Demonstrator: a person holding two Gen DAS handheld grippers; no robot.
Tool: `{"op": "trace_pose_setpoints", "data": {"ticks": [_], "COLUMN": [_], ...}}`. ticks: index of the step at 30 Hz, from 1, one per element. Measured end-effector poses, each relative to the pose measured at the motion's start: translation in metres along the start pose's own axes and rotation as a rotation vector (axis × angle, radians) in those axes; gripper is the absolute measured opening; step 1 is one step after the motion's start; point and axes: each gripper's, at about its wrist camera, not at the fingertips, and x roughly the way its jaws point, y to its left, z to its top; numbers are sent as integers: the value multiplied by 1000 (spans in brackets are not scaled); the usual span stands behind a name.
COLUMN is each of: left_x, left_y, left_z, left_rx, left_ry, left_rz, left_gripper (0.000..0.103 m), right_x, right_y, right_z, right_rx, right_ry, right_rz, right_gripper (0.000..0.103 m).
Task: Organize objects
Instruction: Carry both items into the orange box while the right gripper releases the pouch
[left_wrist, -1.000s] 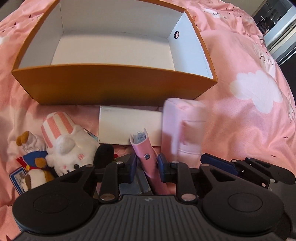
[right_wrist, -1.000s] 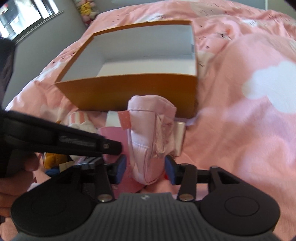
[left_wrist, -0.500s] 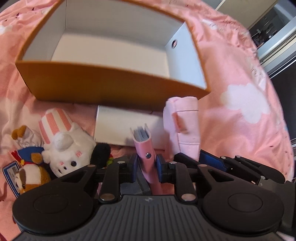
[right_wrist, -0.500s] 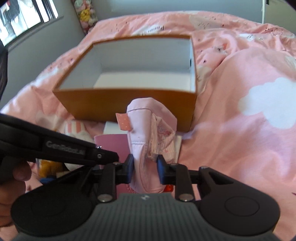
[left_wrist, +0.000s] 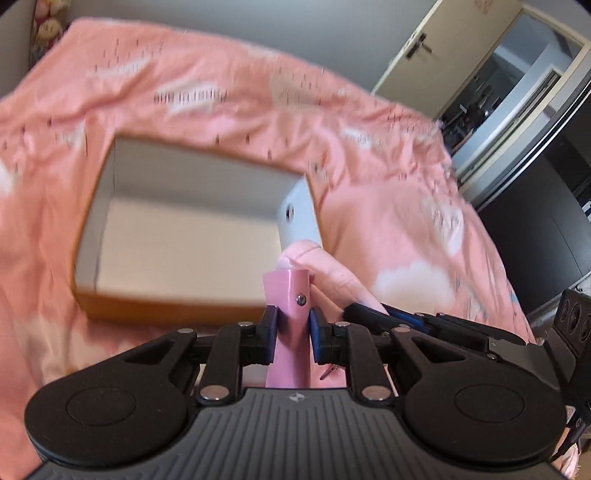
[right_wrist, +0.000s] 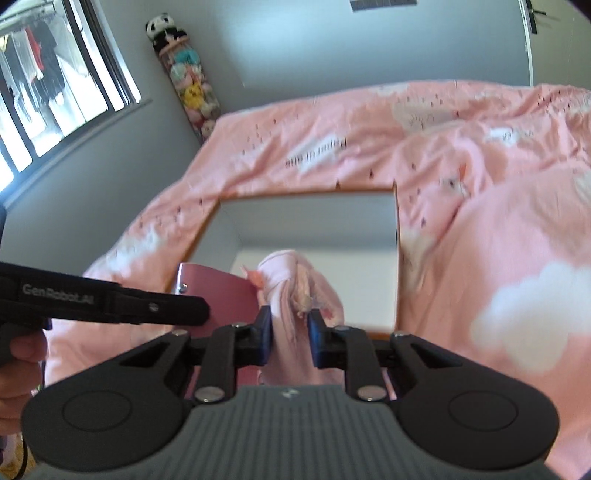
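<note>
Left wrist view: the slim pink booklet-like case with a small metal snap (left_wrist: 290, 314) stands upright, pinched between the blue-padded fingers (left_wrist: 269, 325) of the left gripper (left_wrist: 291, 325), whose fingers have just been closing onto it. It is held in the air, in front of the near wall of the open orange cardboard box with a white inside (left_wrist: 110, 206). Just to the right, the folded pale pink cloth bundle (left_wrist: 325, 273) sits alongside the case, with the right gripper's black arm reaching in beside it.

Right wrist view: that same bundle (right_wrist: 291, 295) is squeezed between the fingers (right_wrist: 317, 332) of the right gripper (right_wrist: 290, 332), which have just been closing on the fabric too. It hangs over the box's near edge (right_wrist: 397, 258). The pink case (right_wrist: 218, 291) shows to the left, behind the left gripper's black body, with a hand (right_wrist: 18, 365) wrapped round the handle at the frame's edge.

The box rests on a bed under a pink duvet with white clouds (right_wrist: 517, 258). Beyond stand a grey wall, a window and a tall column of plush toys (right_wrist: 188, 85).
</note>
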Motion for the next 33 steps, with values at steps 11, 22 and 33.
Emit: {"op": "trace_pose_setpoints", "data": {"ticks": [11,22,33], "left_x": [67,192,240], "left_y": [19,46,49], "left_z": [76,102,112], "left_rx": [-39,-59,-91], "left_ry": [17,210,289], "left_rz": [93,129,88], "left_gripper": [20,20,20], "right_x": [73,174,195], "right_y": [-42,-78,-68], "right_z": [53,52,54], "right_rx": [152,222,90], "right_ry": [-76,15,88], "right_rz": [-83,-197,-277], "right_gripper": [19,18,26]}}
